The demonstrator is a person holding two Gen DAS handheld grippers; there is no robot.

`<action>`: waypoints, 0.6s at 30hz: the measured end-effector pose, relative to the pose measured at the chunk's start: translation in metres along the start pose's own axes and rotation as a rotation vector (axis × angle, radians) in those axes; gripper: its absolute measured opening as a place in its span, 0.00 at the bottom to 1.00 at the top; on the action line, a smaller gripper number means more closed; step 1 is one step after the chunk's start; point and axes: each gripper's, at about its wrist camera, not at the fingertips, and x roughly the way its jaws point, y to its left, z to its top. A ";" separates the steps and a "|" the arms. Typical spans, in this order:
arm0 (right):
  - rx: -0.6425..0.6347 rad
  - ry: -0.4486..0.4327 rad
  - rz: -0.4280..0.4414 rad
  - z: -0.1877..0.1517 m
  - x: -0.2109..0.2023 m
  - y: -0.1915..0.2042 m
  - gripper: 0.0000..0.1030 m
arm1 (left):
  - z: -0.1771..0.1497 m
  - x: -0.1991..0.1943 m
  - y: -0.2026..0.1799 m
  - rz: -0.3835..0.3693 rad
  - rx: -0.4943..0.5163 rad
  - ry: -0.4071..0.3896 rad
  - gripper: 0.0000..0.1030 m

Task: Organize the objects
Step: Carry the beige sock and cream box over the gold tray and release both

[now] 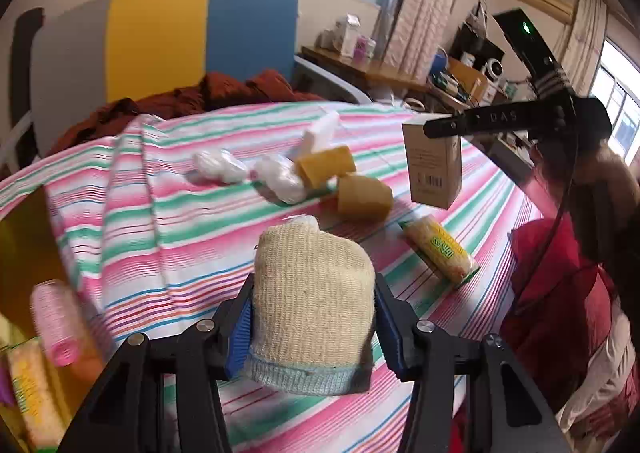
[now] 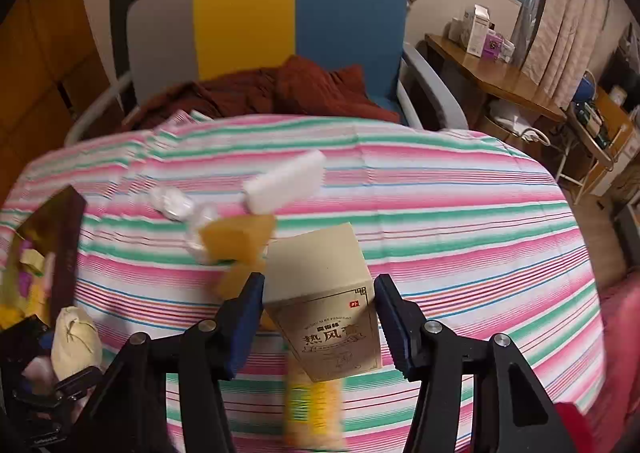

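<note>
The left gripper (image 1: 314, 323) is clamping a beige knitted sock bundle (image 1: 310, 301) at lower centre of its frame, jaws pressed to both sides, cuff end pointing down toward the camera, long axis upright. The right gripper (image 2: 320, 323) is gripping a tan carton (image 2: 324, 305), lifted above the striped sheet (image 2: 440, 213), long axis tilting away toward upper left. Judgement: both loads need carrying level to the open box (image 1: 24, 253) at left edge, releasing one at a time
</note>
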 end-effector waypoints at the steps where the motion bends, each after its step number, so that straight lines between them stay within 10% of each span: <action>1: -0.003 -0.010 0.008 -0.001 -0.002 0.006 0.54 | -0.001 -0.007 0.002 0.004 -0.008 -0.011 0.52; 18: -0.138 -0.104 0.324 -0.006 -0.046 0.160 0.54 | -0.024 -0.106 0.062 0.150 -0.145 -0.155 0.52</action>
